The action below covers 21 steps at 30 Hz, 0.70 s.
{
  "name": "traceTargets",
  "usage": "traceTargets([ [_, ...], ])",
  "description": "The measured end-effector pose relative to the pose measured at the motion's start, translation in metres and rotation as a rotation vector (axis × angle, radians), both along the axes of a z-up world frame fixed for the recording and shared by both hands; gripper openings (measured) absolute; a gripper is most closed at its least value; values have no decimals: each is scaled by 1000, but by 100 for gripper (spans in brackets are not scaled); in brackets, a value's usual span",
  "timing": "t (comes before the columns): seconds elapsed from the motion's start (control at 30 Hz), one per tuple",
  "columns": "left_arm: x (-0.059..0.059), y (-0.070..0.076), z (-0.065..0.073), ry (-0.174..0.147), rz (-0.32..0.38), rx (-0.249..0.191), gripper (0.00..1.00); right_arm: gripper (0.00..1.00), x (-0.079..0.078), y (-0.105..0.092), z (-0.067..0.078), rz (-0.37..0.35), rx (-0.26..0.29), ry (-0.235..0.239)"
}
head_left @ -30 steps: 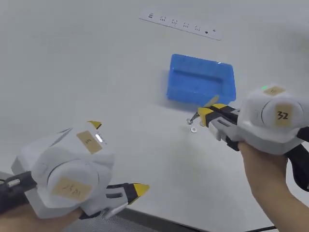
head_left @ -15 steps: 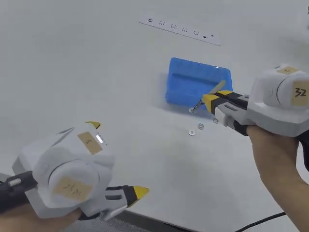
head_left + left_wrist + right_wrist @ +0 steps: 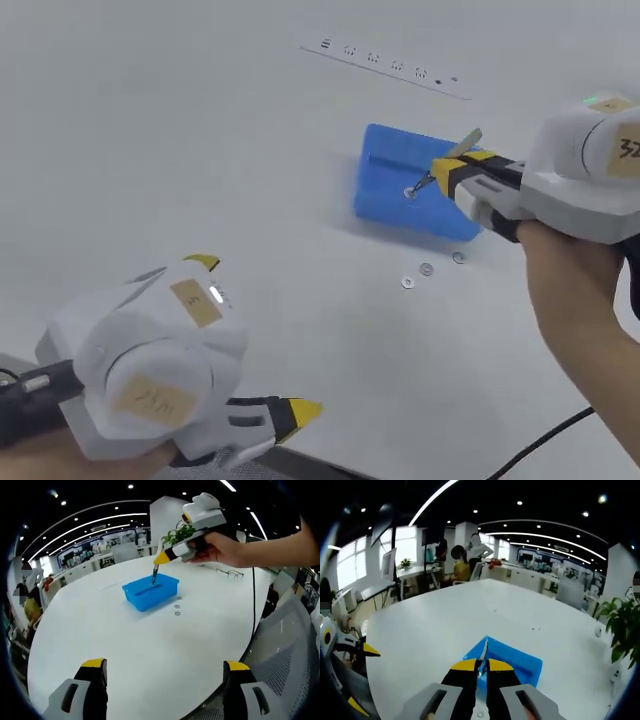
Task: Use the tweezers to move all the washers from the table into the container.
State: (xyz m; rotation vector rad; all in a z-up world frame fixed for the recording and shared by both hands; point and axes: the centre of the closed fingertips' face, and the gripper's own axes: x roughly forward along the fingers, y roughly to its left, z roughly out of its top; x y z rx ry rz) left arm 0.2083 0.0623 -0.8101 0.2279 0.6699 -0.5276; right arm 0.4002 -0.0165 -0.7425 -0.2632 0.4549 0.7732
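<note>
1. Presently, the right gripper (image 3: pixel 448 172) was seen raised over the blue rectangular plastic container (image 3: pixel 390 215). Its jaws were pressed together on the slim metal tweezers (image 3: pixel 465 143), gripped about mid-length.
2. The tweezer tip was pointed down into the container. A small pale speck was noted at the tip, but it could not be told whether this was a washer.
3. Three small flat metal ring washers (image 3: pixel 427 269) were found on the white table (image 3: pixel 250 150), close together and just beside the container's near wall.
4. The left gripper (image 3: pixel 164 665) was held low near the table edge, well apart from the work. Its jaws were spread wide and nothing was held.
5. The washers were judged very light, stiff, thin and smooth, and therefore likely to slide on the table or flick from the tips.
6. A hold across the ring was judged best, with one tip through the hole and one outside the rim, under a light, steady squeeze.
7. A yellowish sticker (image 3: pixel 628 148) on the right gripper was read as "32", partly cut off at the picture edge.
8. Handwritten stickers (image 3: pixel 160 398) were noted on the left gripper, but the marks could not be read.
9. Markings on the white power strip (image 3: pixel 390 68) at the far side were too small to be read.
</note>
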Motion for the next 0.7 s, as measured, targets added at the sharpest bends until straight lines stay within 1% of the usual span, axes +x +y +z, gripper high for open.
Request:
traceTargets([
  [0.07,0,0,-1,5,1,-1,99,2,5,3,0,-3,0,-9],
  [0.1,0,1,-1,4,2,1,99,2,9,4,-2,-5,-10,-17],
  [0.13,0,1,-1,3,4,3,99,2,10,5,-4,-4,-14,-15],
  [0.23,0,1,-2,7,5,5,99,2,16,9,-15,2,-28,-1],
  [0.4,0,3,-2,9,11,8,99,2,19,10,-31,-5,-54,25],
  [0.47,0,3,-2,12,15,4,99,2,20,10,-36,-9,-60,24],
  [0.57,0,3,-3,13,17,2,99,2,22,11,-43,-12,-66,37],
  [0.7,0,3,-4,19,13,11,99,2,25,11,-51,-17,-76,46],
])
